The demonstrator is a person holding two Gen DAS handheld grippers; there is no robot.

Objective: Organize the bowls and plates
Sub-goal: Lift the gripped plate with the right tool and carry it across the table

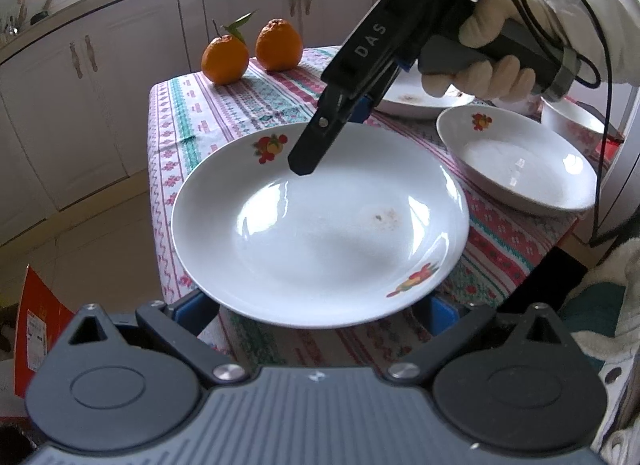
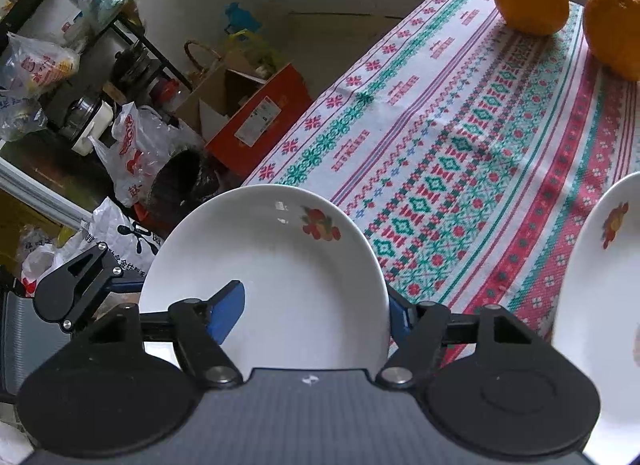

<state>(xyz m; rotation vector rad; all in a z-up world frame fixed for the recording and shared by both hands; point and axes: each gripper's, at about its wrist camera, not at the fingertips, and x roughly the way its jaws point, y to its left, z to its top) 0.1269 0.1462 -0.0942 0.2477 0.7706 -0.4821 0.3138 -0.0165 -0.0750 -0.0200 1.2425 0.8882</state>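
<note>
A large white plate (image 1: 320, 225) with fruit prints hangs over the near edge of the table. My right gripper (image 1: 340, 125) grips its far rim, one finger inside the dish and one outside; the plate also shows in the right wrist view (image 2: 280, 285) between the blue pads (image 2: 230, 311). My left gripper (image 1: 320, 317) is open, its blue pads on either side of the plate's near rim, below it. A second white plate (image 1: 516, 161) lies to the right, a third (image 1: 412, 101) behind it, and a white bowl (image 1: 572, 121) at far right.
Two oranges (image 1: 252, 51) sit at the table's far end on the patterned tablecloth (image 1: 240, 105). Kitchen cabinets (image 1: 100, 85) stand beyond. In the right wrist view, a red box (image 2: 256, 121), bags and a shelf crowd the floor left of the table.
</note>
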